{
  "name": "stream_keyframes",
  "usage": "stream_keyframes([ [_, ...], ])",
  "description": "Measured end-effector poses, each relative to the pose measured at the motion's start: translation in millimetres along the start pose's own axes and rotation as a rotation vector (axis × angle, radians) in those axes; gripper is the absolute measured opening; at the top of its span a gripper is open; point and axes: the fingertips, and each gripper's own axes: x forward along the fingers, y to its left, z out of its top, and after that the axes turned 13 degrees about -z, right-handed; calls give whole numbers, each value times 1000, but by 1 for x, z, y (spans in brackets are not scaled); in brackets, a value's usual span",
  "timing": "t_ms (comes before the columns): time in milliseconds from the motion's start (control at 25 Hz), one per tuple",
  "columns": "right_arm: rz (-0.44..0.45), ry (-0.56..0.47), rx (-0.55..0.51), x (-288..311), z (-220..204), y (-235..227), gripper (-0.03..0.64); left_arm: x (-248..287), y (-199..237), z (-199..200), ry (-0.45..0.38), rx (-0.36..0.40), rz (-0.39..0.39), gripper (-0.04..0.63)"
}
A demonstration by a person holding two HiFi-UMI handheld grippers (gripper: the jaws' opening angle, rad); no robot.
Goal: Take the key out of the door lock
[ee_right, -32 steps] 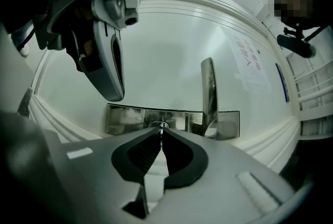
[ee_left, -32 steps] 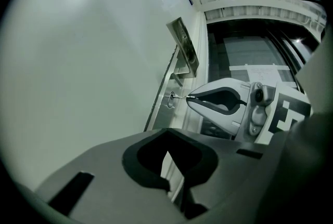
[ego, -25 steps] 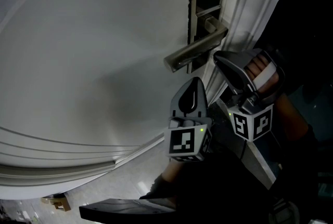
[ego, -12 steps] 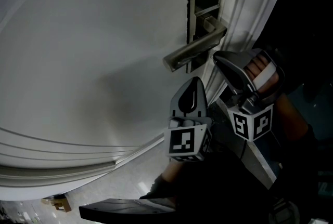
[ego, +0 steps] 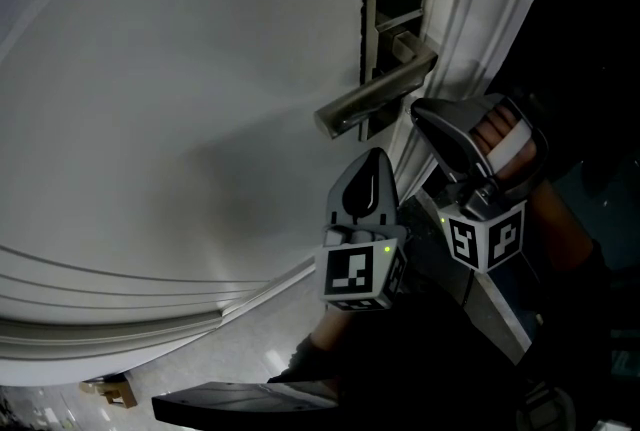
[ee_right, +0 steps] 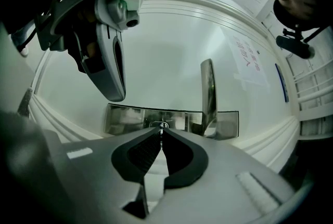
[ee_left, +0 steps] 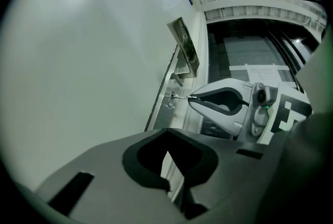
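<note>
Key (ee_right: 162,128), nipped between the pressed-together tips of the right gripper (ee_right: 161,133), stands in the lock (ee_left: 170,99) straight ahead, door handle (ee_right: 208,94) just right; left gripper (ee_right: 117,94), closed and empty, hangs clear at upper left, open air between.

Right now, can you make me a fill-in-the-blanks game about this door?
The right gripper has its fingers shut on the ____ in the lock.
The left gripper is shut and holds ____.
The lever handle is fixed to the white ____.
Missing words: key; nothing; door.
</note>
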Motion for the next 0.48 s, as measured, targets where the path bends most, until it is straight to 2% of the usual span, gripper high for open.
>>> stream_keyframes([
  [480, -1, 0, -4, 0, 0, -1, 12, 3, -1, 0, -4, 4, -8, 0],
])
